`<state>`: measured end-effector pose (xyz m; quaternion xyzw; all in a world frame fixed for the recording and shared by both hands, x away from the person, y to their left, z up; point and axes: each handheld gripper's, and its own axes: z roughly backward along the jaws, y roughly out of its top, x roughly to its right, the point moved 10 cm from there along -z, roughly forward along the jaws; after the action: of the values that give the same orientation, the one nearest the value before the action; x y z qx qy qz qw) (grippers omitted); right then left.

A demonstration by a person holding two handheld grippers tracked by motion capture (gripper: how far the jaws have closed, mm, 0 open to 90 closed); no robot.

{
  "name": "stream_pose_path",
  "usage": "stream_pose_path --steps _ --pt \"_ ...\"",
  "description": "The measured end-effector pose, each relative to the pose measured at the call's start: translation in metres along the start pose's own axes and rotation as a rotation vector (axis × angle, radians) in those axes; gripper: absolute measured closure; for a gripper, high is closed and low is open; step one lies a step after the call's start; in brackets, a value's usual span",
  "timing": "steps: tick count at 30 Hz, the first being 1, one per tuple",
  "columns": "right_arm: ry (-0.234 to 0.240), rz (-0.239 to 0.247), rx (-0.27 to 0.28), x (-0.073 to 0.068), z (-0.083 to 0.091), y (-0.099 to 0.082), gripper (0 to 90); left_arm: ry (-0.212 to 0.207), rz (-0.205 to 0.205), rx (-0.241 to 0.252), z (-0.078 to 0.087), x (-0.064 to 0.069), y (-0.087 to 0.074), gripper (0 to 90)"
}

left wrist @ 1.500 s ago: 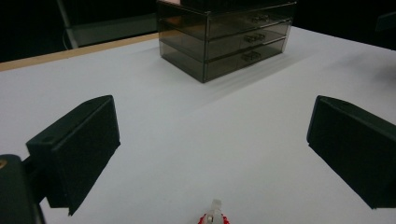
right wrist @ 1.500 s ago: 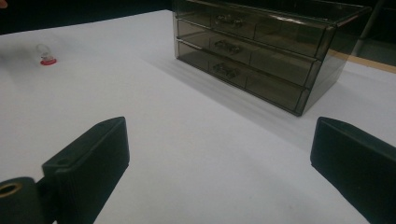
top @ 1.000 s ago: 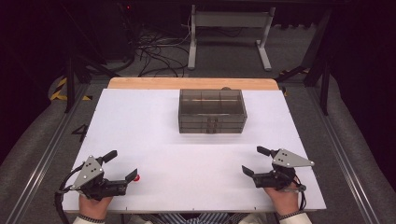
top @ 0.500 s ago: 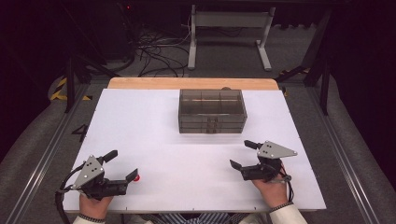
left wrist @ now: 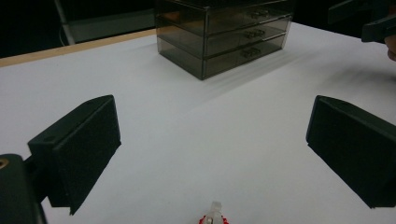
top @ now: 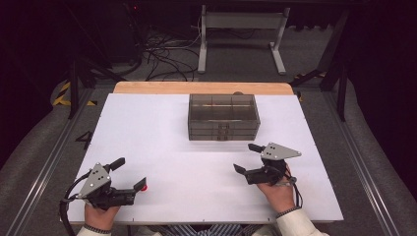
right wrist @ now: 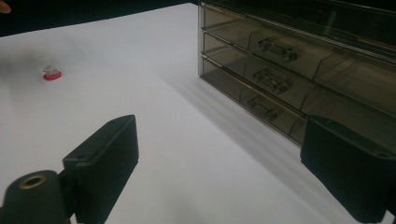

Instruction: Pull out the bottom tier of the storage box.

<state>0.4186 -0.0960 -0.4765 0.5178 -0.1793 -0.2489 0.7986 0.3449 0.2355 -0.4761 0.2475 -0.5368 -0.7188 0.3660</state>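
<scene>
Right hand-held gripper nears the small drawer chest, left one waits by a red-based bit

The smoky plastic drawer chest stands just ahead of the right hand-held gripper, apart from it, its three drawer fronts facing the jaws; it looks light, stiff and slick, likely to slide on the white surface if tugged, so the small drawer handles seem the best place to take hold, pinched gently. The right hand-held gripper's jaws stand wide apart with nothing between them, touching nothing. The left hand-held gripper is also wide open and empty; a tiny clear piece with a red base sits on the surface just in front of its jaws, light and easy to knock over
</scene>
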Motion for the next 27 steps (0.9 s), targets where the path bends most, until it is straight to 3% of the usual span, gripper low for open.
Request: stream_pose_path --steps 20,21,27 --pt "0.027 0.036 -0.024 -0.005 -0.023 0.006 17.1 -0.004 -0.001 -0.005 0.0 0.001 0.0 3.8" --pt "0.025 0.068 -0.006 -0.009 -0.021 0.009 19.0 -0.006 -0.002 -0.006 0.0 0.001 0.0 3.8" --pt "0.027 0.097 -0.005 -0.012 -0.02 0.01 22.5 -0.007 -0.002 -0.006 0.0 0.001 0.0 3.8"
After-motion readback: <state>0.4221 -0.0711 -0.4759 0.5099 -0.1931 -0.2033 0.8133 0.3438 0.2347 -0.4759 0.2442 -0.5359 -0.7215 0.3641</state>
